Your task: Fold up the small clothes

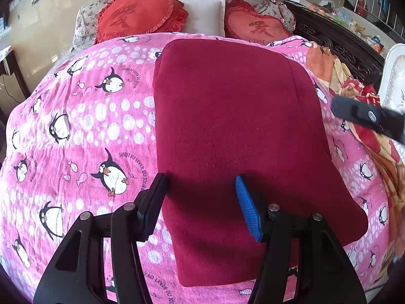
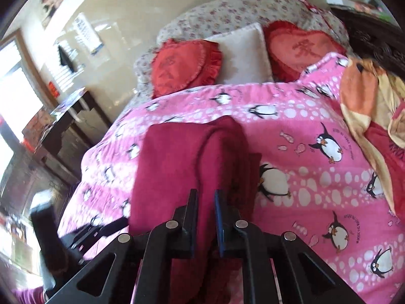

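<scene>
The right gripper (image 2: 206, 197) pinches the red cloth (image 2: 187, 157); the left gripper (image 1: 200, 190) hangs apart over it; the pink blanket (image 1: 83, 116) reads "JUSQU'AU LEVER DU JOUR"

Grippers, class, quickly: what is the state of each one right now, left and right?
Left gripper: open, jaws apart over the dark red garment, gripping nothing.
Right gripper: closed on a fold of the dark red garment.
</scene>
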{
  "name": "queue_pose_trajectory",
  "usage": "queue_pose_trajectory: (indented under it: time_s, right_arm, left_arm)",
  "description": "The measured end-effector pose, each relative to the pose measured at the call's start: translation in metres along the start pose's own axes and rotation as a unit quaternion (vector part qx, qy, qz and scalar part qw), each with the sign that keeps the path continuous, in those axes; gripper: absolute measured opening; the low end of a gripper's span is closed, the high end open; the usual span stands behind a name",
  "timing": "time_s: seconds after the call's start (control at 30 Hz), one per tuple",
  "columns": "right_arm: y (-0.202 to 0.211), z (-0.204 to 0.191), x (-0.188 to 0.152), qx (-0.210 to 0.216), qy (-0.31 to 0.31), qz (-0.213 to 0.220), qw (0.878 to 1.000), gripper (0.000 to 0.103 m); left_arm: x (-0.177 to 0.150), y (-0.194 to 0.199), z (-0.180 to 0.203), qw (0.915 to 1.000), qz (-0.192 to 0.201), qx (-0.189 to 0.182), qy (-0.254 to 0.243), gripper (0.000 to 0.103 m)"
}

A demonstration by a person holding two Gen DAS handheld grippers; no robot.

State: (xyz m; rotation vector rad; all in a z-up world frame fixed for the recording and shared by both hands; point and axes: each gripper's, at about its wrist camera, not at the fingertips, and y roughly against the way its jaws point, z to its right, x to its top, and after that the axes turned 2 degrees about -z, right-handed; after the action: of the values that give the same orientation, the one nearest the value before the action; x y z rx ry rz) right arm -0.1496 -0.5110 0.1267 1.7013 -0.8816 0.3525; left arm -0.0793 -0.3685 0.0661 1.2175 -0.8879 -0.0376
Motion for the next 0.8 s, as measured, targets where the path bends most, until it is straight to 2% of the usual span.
queue_pose_trajectory:
  time_s: [0.13, 0.27, 0.33, 0.4, 0.47, 0.5, 0.53, 0.57, 0.6, 0.63, 0.7, 0.8]
  right_arm:
    - [-0.004, -0.014, -0.023, -0.003, 0.028, -0.016, 0.999, 0.01]
    - [-0.028, -0.004, -0.041, -0.04, 0.038, -0.042, 0.998, 0.01]
    - [-0.037, 0.004, -0.048, -0.037, 0.027, -0.05, 0.998, 0.01]
    - [-0.033, 0.005, -0.049, -0.029, 0.02, -0.043, 0.998, 0.01]
    - [-0.023, 0.005, -0.046, -0.016, 0.014, -0.03, 0.999, 0.01]
    - [-0.018, 0.007, -0.044, -0.009, 0.009, -0.019, 1.0, 0.014]
    - [-0.014, 0.009, -0.043, -0.011, 0.004, -0.009, 1.0, 0.03]
    - [-0.011, 0.01, -0.042, -0.015, -0.001, 0.0, 1.0, 0.059]
    - [-0.009, 0.015, -0.041, -0.015, -0.013, 0.016, 1.0, 0.071]
    - [-0.008, 0.021, -0.041, -0.009, -0.025, 0.028, 0.999, 0.08]
    - [-0.016, 0.026, -0.04, 0.0, -0.042, 0.02, 0.999, 0.08]
    - [-0.04, 0.039, -0.038, 0.015, -0.067, -0.01, 0.998, 0.08]
  left_arm:
    - [0.0, 0.0, 0.001, 1.0, -0.001, 0.003, 0.002, 0.057]
    - [0.0, -0.001, 0.002, 1.0, -0.003, 0.006, -0.001, 0.057]
    - [-0.001, -0.001, 0.003, 0.9999, -0.005, 0.009, -0.004, 0.057]
    - [0.0, 0.001, -0.001, 1.0, -0.005, -0.003, 0.002, 0.057]
    - [0.002, 0.004, -0.013, 0.999, -0.007, -0.035, 0.026, 0.057]
    - [0.003, 0.005, -0.02, 0.9978, -0.008, -0.053, 0.04, 0.057]
    - [0.005, 0.005, -0.027, 0.9962, -0.008, -0.068, 0.054, 0.057]
    - [0.007, 0.005, -0.036, 0.9941, -0.007, -0.081, 0.071, 0.057]
    - [0.008, 0.005, -0.042, 0.9926, -0.006, -0.09, 0.082, 0.058]
    - [0.01, 0.003, -0.047, 0.991, -0.006, -0.099, 0.09, 0.069]
    - [0.013, -0.001, -0.058, 0.9856, 0.001, -0.127, 0.112, 0.079]
    - [0.017, -0.015, -0.069, 0.9787, -0.013, -0.153, 0.136, 0.079]
